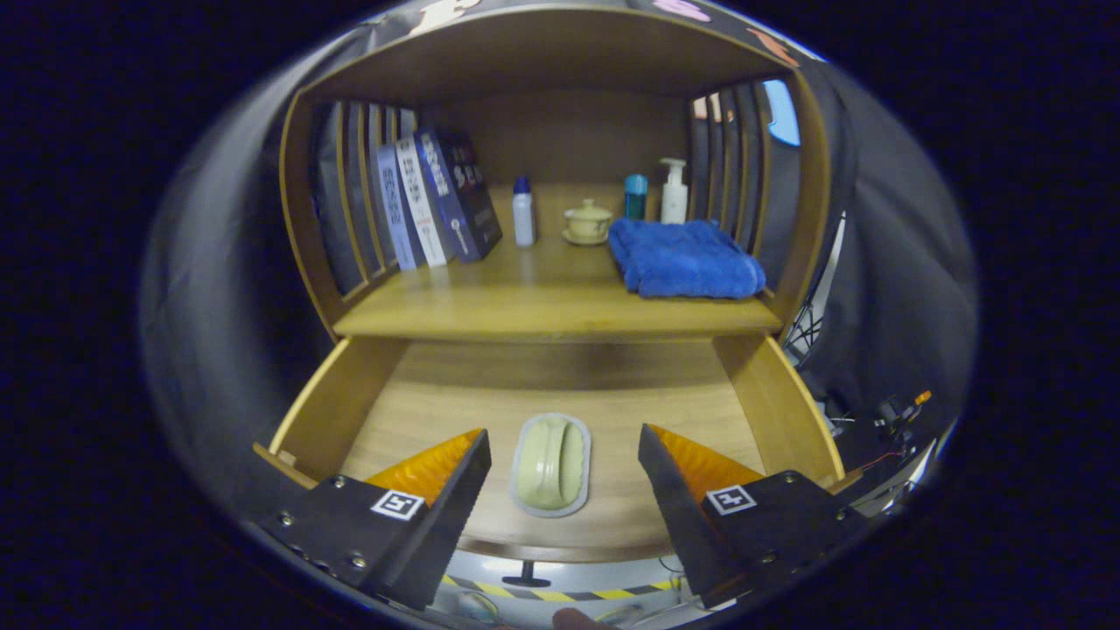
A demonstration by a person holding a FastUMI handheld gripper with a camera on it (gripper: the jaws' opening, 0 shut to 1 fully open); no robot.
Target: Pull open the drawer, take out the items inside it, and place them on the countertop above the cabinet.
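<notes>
My gripper (564, 455) hangs over the pulled-out drawer (337, 407) with its fingers spread wide and holding nothing. The pale green oval dish (551, 464) lies on the drawer floor at my 12 o'clock, between the fingertips, not touching either. Its long axis runs from 6 to 12, so I judge a straight descent would close across its narrow width. The countertop (542, 302) waits beyond.

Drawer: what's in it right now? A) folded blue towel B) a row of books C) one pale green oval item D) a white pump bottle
C: the open drawer holds a single pale green oval item, lying between the open gripper fingers, untouched; the blue towel sits on the countertop above.
</notes>
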